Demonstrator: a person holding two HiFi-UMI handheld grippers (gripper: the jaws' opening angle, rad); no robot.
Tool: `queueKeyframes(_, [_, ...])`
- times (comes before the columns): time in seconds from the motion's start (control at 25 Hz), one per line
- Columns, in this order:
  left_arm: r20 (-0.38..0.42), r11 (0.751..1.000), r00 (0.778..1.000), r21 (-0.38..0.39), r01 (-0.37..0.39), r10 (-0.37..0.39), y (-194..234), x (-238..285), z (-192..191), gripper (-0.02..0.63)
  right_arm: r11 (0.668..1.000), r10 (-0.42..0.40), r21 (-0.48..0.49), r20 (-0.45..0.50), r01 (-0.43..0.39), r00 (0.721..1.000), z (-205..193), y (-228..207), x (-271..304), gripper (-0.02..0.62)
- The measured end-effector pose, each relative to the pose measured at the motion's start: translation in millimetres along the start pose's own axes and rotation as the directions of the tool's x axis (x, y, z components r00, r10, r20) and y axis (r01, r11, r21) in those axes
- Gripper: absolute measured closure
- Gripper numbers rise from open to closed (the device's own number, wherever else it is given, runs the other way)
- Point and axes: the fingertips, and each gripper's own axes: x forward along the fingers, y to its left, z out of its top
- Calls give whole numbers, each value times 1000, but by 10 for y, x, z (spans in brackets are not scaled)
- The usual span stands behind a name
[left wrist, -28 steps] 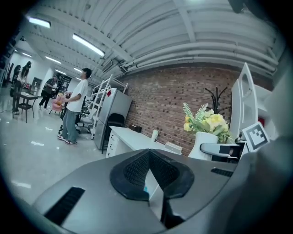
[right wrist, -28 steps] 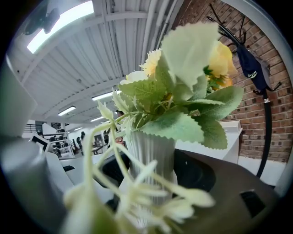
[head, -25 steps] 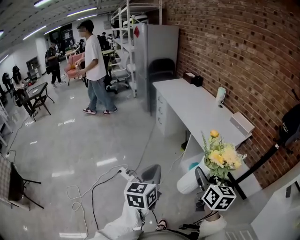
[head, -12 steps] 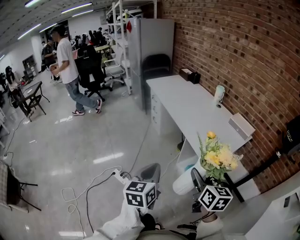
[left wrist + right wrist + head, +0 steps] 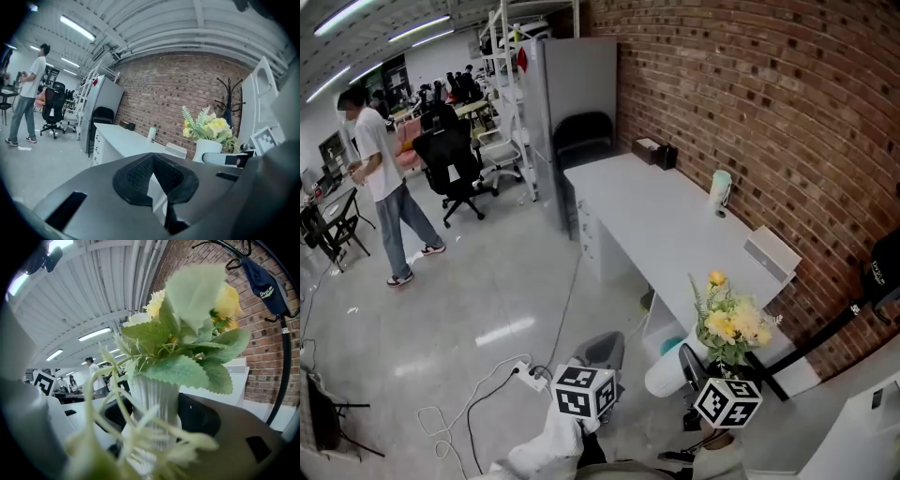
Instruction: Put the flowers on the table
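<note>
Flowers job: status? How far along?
Done: the grab. The right gripper's jaws are shut on the white vase of yellow flowers. In hand: the vase is held by the table's near end, not yet set down. Left: place it on the bare top and release. The left gripper is shut, empty.

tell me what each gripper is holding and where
Right gripper grips the flowers by the white ribbed vase, jaws on either side of its body. Left gripper is shut on nothing.
</note>
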Motion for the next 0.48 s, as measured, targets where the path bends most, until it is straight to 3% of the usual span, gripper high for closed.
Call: queueKeyframes(0.48, [-11,990,994,86,112,-111,714,1059,890,600,996,-91,31,76,89,993,638,-21,1241,333])
